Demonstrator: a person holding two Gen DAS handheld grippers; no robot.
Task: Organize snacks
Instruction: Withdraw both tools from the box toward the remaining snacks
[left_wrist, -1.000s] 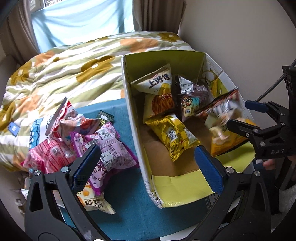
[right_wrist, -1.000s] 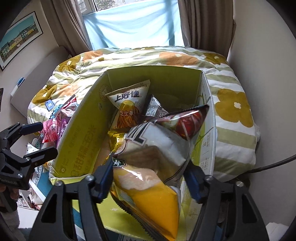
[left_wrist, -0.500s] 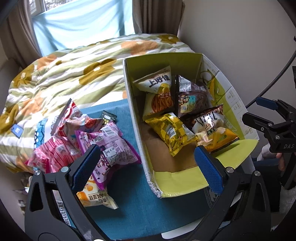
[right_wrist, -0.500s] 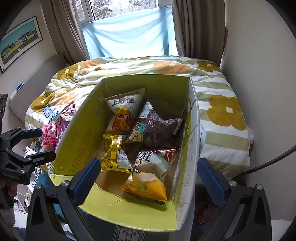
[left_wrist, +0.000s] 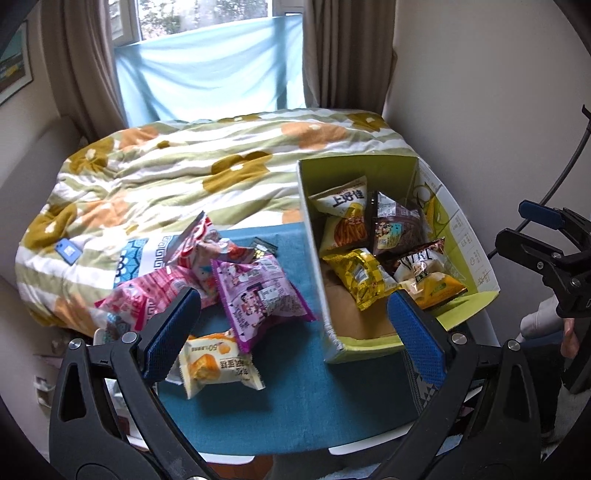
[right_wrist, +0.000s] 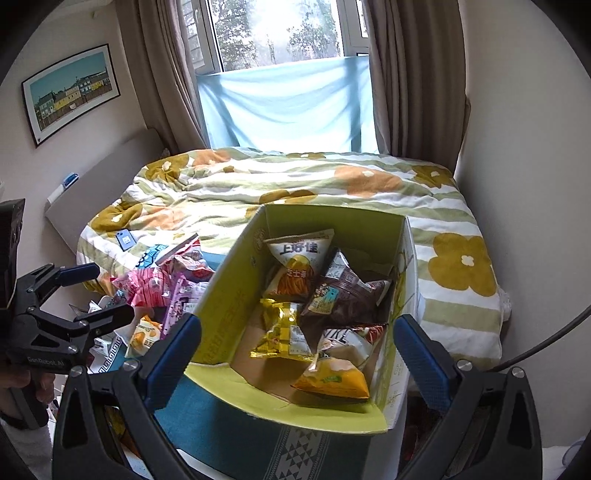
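Four snack bags (right_wrist: 291, 295) in the box (right_wrist: 221, 306), five bags (left_wrist: 258, 291) outside

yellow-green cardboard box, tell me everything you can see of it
The cardboard box is open-topped, yellow-green inside with printed outer walls and a bare brown floor. Its near flap is folded outward and down. It stands upright on the blue cloth, its far end against the flowered quilt. Five snack bags lie inside: a white chip bag, a brown bag, a yellow bag, and a white-and-orange bag partly over a red-patterned one. Neither gripper touches it.
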